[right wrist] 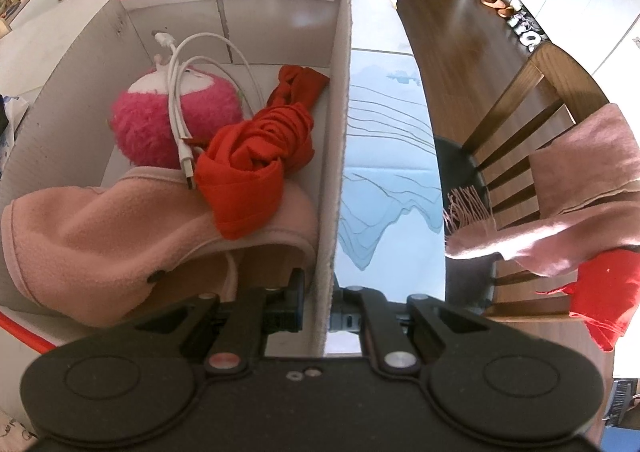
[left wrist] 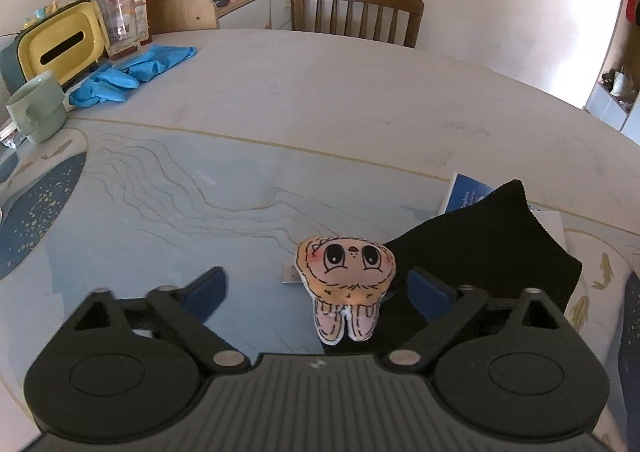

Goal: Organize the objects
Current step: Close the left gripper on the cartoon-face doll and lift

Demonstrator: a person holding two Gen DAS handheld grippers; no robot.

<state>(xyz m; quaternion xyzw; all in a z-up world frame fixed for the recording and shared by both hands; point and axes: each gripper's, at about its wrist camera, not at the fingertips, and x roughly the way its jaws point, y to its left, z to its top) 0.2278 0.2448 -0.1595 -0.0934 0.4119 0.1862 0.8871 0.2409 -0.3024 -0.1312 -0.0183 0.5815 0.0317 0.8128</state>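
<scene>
Tabletop (left wrist: 320,112) below, left gripper (left wrist: 316,288) tilted down, jaws wide around plush toy (left wrist: 346,284)

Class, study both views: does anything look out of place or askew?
Yes. In the box, the white cable sprawls loose over the pink ball and red cloth. On the table, blue gloves lie crumpled, and a small doll sits unpacked.

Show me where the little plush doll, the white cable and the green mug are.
plush doll (left wrist: 347,266), left wrist view, on its face.
white cable (right wrist: 176,108), right wrist view, on the strands lying over the pink fluffy ball.
green mug (left wrist: 38,108), left wrist view, on its side wall.
</scene>
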